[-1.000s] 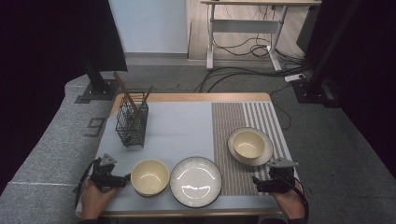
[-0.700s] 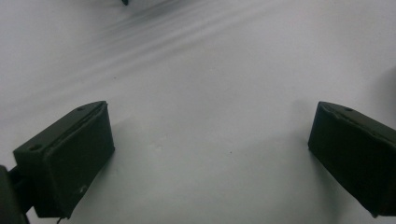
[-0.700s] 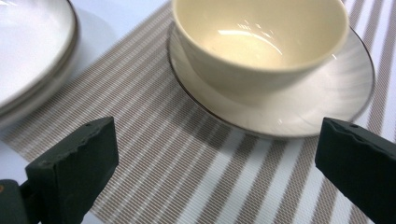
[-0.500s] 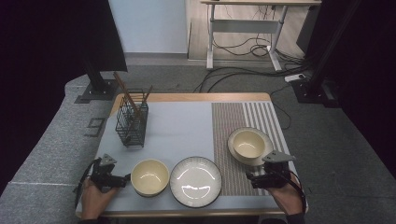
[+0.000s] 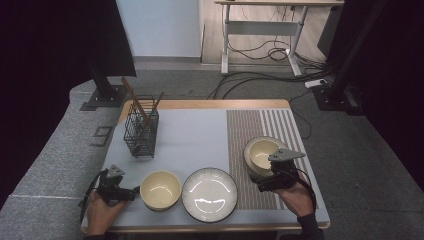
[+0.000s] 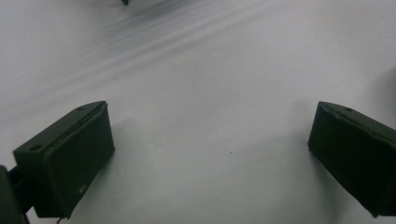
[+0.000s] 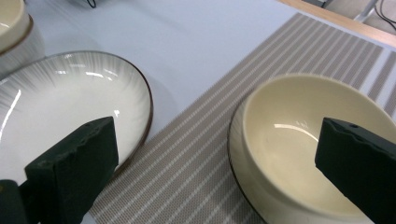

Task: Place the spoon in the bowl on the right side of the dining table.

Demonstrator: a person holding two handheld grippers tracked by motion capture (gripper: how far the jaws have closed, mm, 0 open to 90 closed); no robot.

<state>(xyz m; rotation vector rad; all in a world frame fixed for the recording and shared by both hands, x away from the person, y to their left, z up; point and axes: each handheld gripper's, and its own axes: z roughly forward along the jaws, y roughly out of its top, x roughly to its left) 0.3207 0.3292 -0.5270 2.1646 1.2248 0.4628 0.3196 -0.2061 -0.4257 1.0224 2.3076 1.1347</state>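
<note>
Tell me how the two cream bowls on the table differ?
The bowl by the right tongs sits on a plate, on the striped mat; the bowl by the left tongs stands straight on the pale blue cloth. The first is at the table's right, the second left of the empty ribbed plate. Both are cream, glossy and empty.

The right gripper (image 5: 267,184) has moved in from the table's right edge toward the cream bowl (image 5: 262,152) on its plate (image 5: 248,164). Now it sits right beside that bowl, with its jaws wide apart and pointing at it.
</note>
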